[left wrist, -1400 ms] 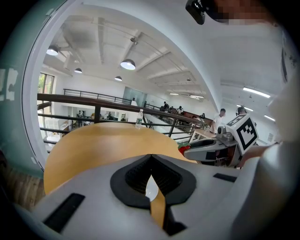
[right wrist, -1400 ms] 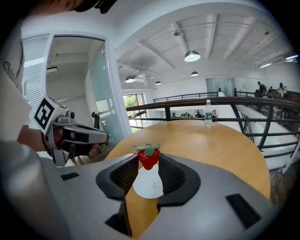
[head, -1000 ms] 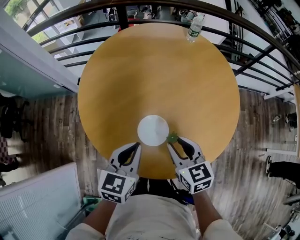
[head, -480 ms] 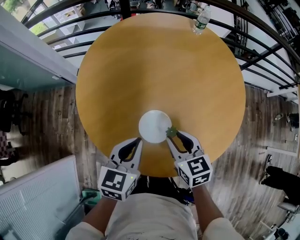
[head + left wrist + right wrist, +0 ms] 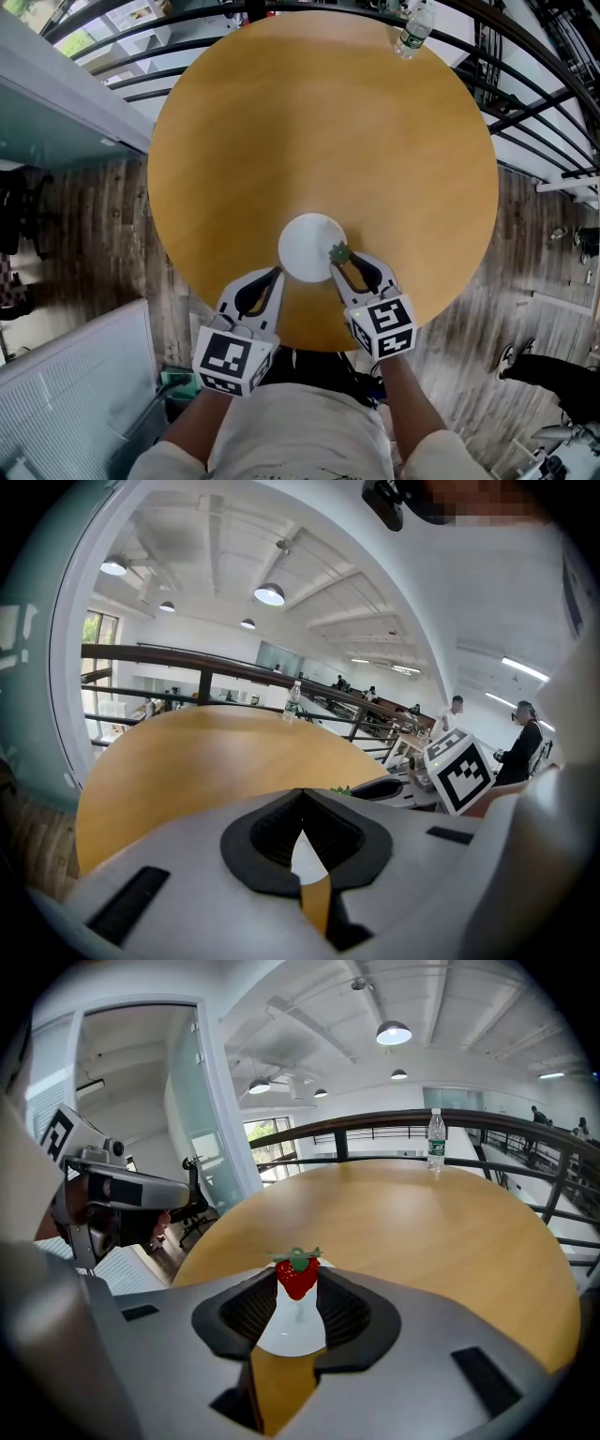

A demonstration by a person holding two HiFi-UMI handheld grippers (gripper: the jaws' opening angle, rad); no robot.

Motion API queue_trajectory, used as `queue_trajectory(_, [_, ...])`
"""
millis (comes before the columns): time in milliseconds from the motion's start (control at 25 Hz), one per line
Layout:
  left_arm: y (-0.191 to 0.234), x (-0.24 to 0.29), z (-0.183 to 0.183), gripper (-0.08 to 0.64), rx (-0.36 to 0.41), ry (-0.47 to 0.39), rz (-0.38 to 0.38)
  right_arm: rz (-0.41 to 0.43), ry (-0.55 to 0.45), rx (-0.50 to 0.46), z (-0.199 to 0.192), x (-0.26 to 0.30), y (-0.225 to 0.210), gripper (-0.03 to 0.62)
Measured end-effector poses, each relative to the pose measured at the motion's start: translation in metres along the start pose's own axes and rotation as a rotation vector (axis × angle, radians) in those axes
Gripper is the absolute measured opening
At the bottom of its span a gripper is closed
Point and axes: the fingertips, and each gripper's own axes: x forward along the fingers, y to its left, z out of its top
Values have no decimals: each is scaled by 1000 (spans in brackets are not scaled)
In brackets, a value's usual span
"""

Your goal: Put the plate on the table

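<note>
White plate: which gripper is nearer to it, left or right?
Right. The right gripper, holding a strawberry, is over the plate at its right rim; the left gripper sits just short of its near-left edge.

My right gripper [image 5: 337, 259] has slid forward and a bit to the left. The strawberry [image 5: 338, 251] it pinches was just off the plate [image 5: 305, 246], near its right side. Now the strawberry sits over the plate's right rim. My left gripper [image 5: 278, 274] has crept forward too, and its tips are now close by the plate's near left edge. My head has leaned forward, so the table [image 5: 319, 122] fills more of what I see from above. The bottle [image 5: 413, 28] at the table's far edge has gone up toward the top right corner. A person [image 5: 548, 372] standing off to the right has moved lower in my view.
</note>
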Motion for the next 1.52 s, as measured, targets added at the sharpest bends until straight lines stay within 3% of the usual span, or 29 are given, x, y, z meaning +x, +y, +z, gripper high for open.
queue_trajectory(1520, [26,17,-23,23,-38,51,23,38,126,-77,-34,61,5,144])
